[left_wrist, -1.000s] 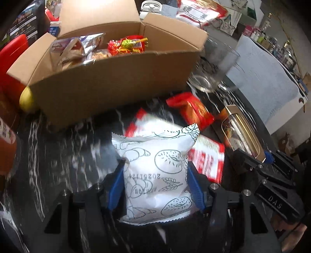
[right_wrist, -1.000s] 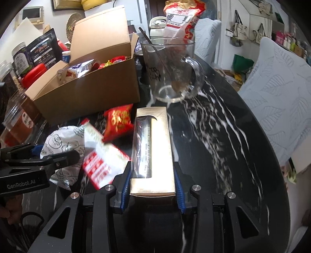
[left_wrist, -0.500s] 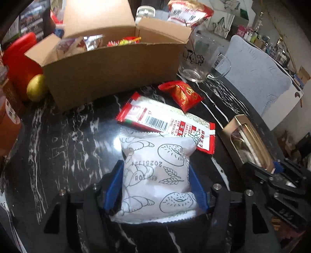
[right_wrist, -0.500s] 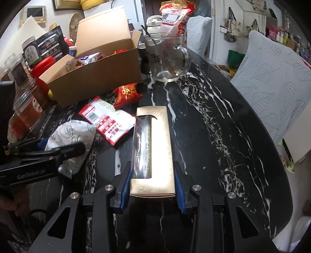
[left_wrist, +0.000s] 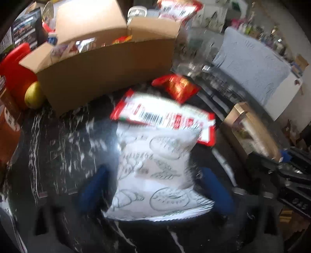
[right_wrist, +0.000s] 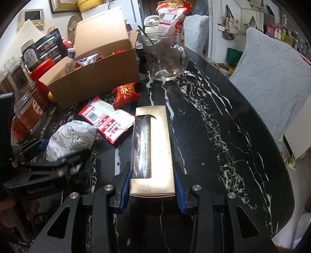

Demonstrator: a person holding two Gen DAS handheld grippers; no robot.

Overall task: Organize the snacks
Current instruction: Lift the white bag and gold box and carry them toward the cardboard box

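Observation:
My left gripper has spread its blue pads away from the white bread-print snack bag, which lies between them on the black marble table; this view is blurred. The bag also shows in the right wrist view. My right gripper is shut on a long gold box with a clear window. A red-and-white packet and a small red packet lie in front of the open cardboard box that holds snacks.
A glass mug with a spoon stands right of the cardboard box, a red snack bag behind it. Jars, a red container and a yellow fruit crowd the left. A cushioned chair is at the right.
My left gripper's pads have opened wide, letting go of the white bag, and the left view has blurred with motion. The right gripper still holds the gold box, pulled back slightly.

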